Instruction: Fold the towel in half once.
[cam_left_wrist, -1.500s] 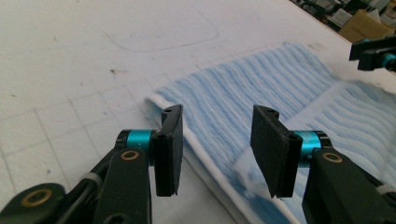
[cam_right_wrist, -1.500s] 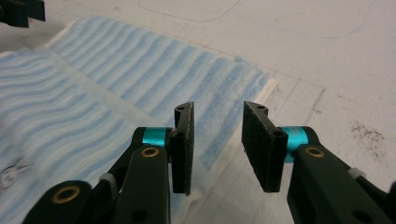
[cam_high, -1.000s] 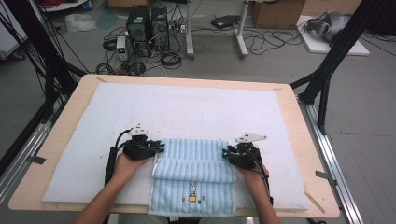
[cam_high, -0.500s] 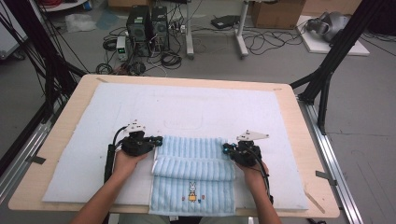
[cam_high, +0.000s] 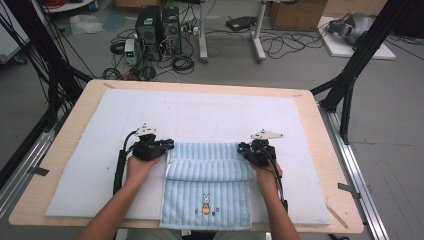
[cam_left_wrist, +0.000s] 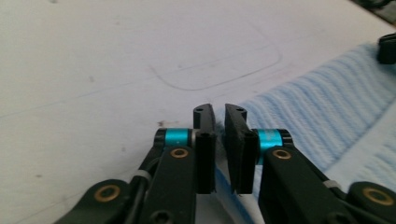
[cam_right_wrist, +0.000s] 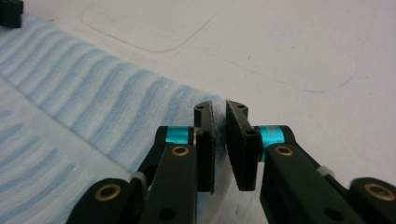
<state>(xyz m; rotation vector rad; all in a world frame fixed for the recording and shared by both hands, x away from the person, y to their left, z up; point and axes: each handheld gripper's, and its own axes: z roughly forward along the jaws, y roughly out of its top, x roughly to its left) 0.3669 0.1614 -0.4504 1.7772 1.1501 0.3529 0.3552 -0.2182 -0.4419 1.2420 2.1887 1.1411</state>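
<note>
Low over towel (cam_high: 207, 185), both hands (cam_high: 138, 167) level.

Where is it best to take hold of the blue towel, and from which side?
Probably at the two far corners of the blue towel, left gripper and right gripper each coming from its own outer side. There the folded edge lies on the white mat.

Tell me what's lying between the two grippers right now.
In the high view, the far band of the blue striped towel spans from the left gripper to the right gripper; nothing else lies there.
</note>
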